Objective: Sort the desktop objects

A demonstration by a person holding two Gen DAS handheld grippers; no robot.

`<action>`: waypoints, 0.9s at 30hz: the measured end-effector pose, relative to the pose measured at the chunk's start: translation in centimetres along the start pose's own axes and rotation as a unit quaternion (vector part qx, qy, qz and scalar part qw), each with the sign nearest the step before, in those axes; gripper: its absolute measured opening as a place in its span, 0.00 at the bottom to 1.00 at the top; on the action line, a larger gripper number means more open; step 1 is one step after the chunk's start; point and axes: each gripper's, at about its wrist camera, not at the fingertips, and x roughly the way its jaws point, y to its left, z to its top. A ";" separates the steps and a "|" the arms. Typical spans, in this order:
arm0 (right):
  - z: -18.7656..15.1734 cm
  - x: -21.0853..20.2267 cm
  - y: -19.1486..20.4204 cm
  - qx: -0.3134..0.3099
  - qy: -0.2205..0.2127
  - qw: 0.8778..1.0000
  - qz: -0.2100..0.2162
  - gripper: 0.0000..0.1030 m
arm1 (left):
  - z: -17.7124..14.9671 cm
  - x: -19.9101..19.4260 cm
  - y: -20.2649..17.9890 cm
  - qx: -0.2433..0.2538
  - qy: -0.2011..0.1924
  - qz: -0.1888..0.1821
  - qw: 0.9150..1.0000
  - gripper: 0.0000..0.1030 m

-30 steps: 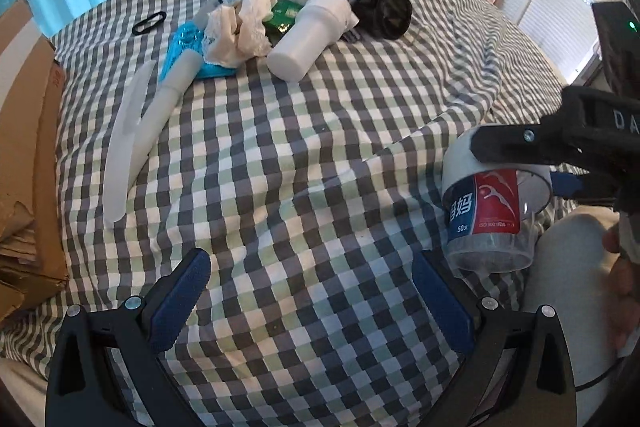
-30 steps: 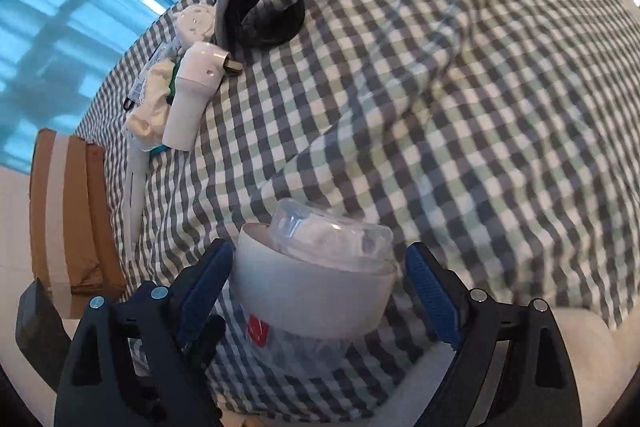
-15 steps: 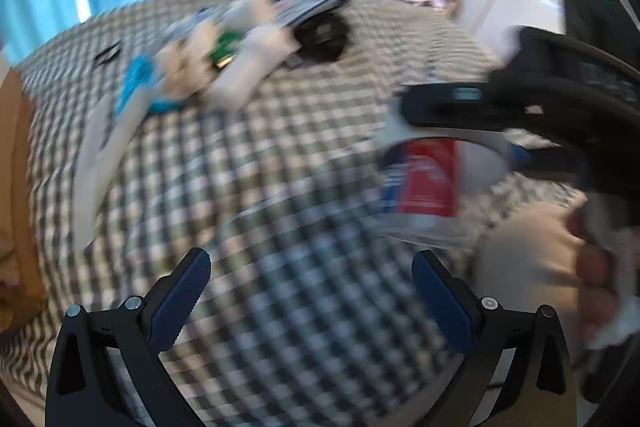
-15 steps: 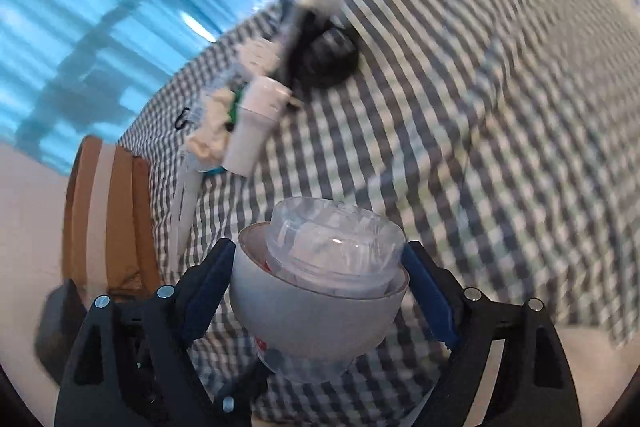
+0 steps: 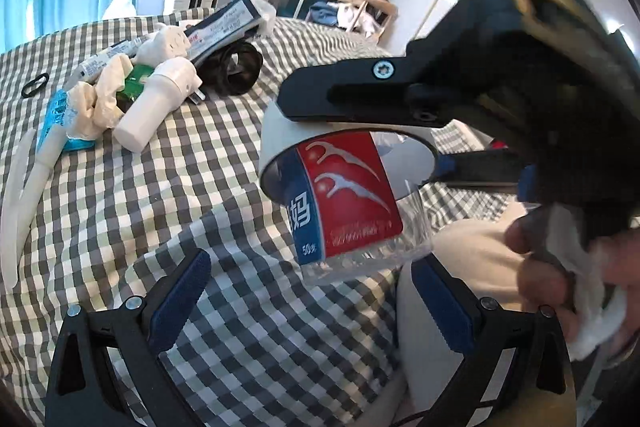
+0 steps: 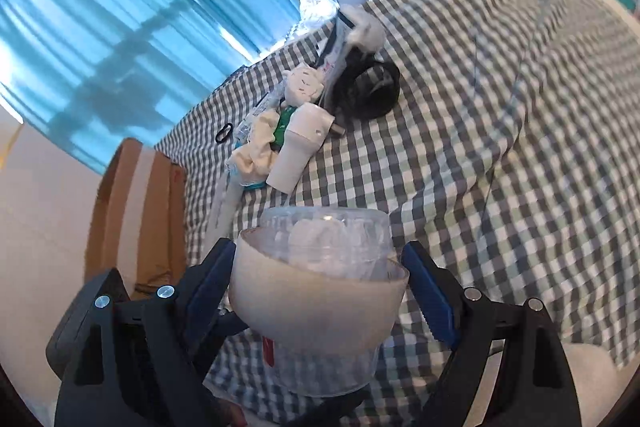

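My right gripper [image 6: 320, 291] is shut on a white tape roll [image 6: 316, 311], its blue pads pressed against both sides. A clear floss-pick jar [image 6: 332, 231] with a red and blue label [image 5: 344, 195] is stuck through the roll's hole. Roll and jar hang above the checked tablecloth [image 5: 160, 195]. In the left wrist view the right gripper [image 5: 364, 135] and the tape roll [image 5: 280, 139] fill the upper right. My left gripper [image 5: 310, 301] is open and empty, just below and in front of the jar.
A pile lies at the far side: white plug adapter [image 5: 154, 107], black ring-shaped roll [image 5: 236, 69], crumpled cloth [image 5: 100, 103], blue wrapper [image 5: 56, 115], long box [image 5: 224, 27], hair tie [image 5: 35, 85]. A cardboard box [image 6: 132, 211] stands beside the table. A hand [image 5: 560, 255] holds a tissue.
Both grippers have risen and tilted upward, so more of the room shows. The right gripper with the roll and jar has come closer to the left gripper and looms larger in its view.
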 end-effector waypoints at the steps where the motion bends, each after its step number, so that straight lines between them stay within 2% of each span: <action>1: 0.0 -0.1 -0.1 0.001 -0.004 1.000 0.005 0.82 | 0.0 -0.1 0.3 -0.004 0.002 -0.002 1.000 1.00; 3: 0.2 -0.5 0.5 -0.023 -0.022 0.999 -0.004 0.82 | -0.1 0.0 0.9 -0.017 0.008 -0.003 1.000 1.00; 5: 0.2 -1.4 1.8 -0.074 -0.055 0.995 -0.040 0.82 | -0.3 0.4 1.3 -0.029 0.017 -0.002 0.999 1.00; 7: -0.3 -2.6 4.1 -0.157 -0.108 0.977 -0.100 0.82 | -0.3 0.6 1.5 -0.033 0.024 0.004 0.999 1.00; 8: -0.6 -3.1 4.9 -0.182 -0.132 0.968 -0.109 0.82 | -0.4 0.7 1.6 -0.035 0.024 0.006 0.999 1.00; 9: -0.6 -3.6 5.4 -0.192 -0.145 0.965 -0.099 0.82 | -0.4 0.6 1.7 -0.038 0.022 0.005 0.999 1.00; 11: -0.4 -3.5 5.4 -0.182 -0.142 0.969 -0.083 0.82 | -0.4 0.4 1.9 -0.040 0.020 0.007 0.999 1.00; 14: -0.4 -3.1 4.8 -0.163 -0.130 0.975 -0.083 0.82 | -0.4 0.8 1.9 -0.043 0.019 0.007 0.999 1.00; 17: 0.0 -3.5 4.0 -0.138 -0.137 0.977 -0.088 0.82 | -0.5 0.6 1.9 -0.044 0.023 0.002 0.999 1.00; 21: 0.6 -4.3 2.3 -0.096 -0.143 0.981 -0.086 0.82 | -0.4 1.8 0.8 -0.020 0.035 -0.004 0.999 1.00; 27: 0.8 -4.7 0.5 -0.070 -0.140 0.983 -0.093 0.82 | -0.4 3.4 -2.0 0.018 0.062 -0.018 0.998 1.00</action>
